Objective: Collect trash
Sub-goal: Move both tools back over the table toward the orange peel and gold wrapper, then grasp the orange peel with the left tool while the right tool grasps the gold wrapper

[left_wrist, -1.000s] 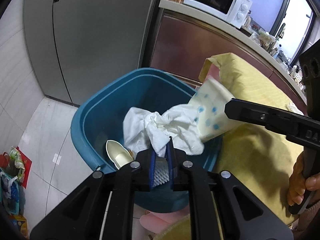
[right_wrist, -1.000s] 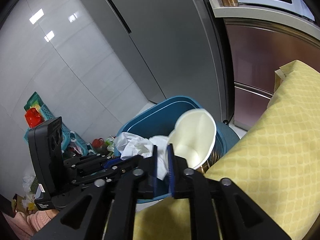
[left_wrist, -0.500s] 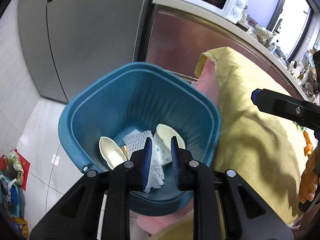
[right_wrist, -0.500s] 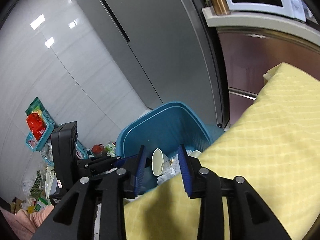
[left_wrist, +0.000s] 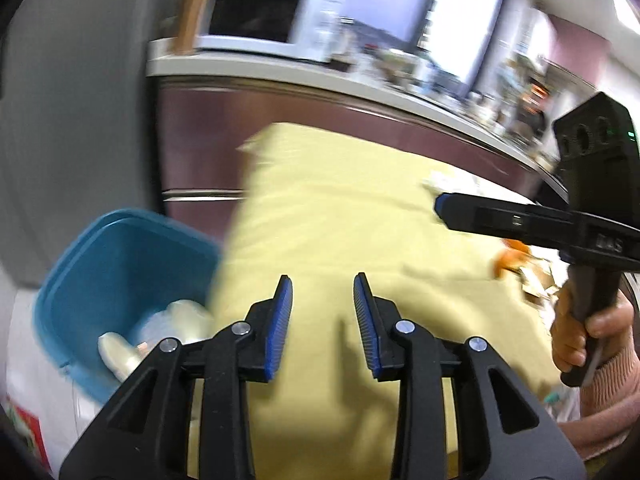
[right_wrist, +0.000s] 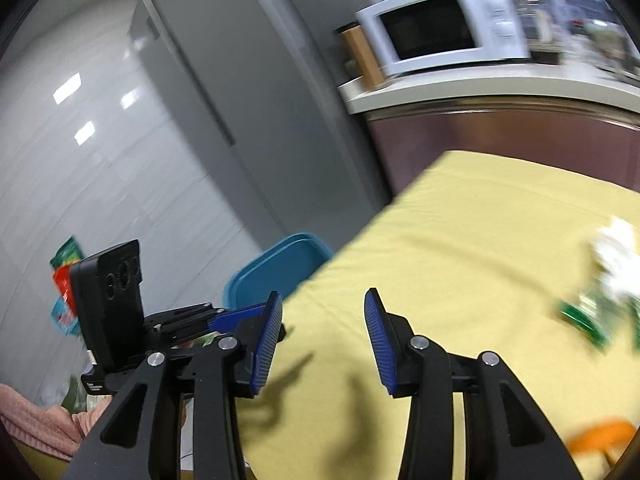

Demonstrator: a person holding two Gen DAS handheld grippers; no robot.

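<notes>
Both grippers have just let go of their loads and swung off the blue bin [left_wrist: 116,264] back over the yellow-clothed worktop [left_wrist: 360,232]. A second ago the left gripper [left_wrist: 323,320] pinched a white tissue and the right gripper [right_wrist: 323,336] a paper cup above the bin; now those lie inside it, pale shapes at about 8 o'clock in the left wrist view. The jaws of both have just been opening and stand partly apart with nothing between them, only bare cloth showing in the gaps.

That drop looks finished, and the next pickup is probably under way. Remaining trash sits on the worktop: a white crumpled tissue [right_wrist: 618,260] and a green wrapper [right_wrist: 588,320] at 3 o'clock in the right wrist view, and an orange scrap [right_wrist: 604,436] at 4 o'clock.

Motion blur smears everything; lettering on the right gripper's body is too soft to read, and no brand can be made out.
</notes>
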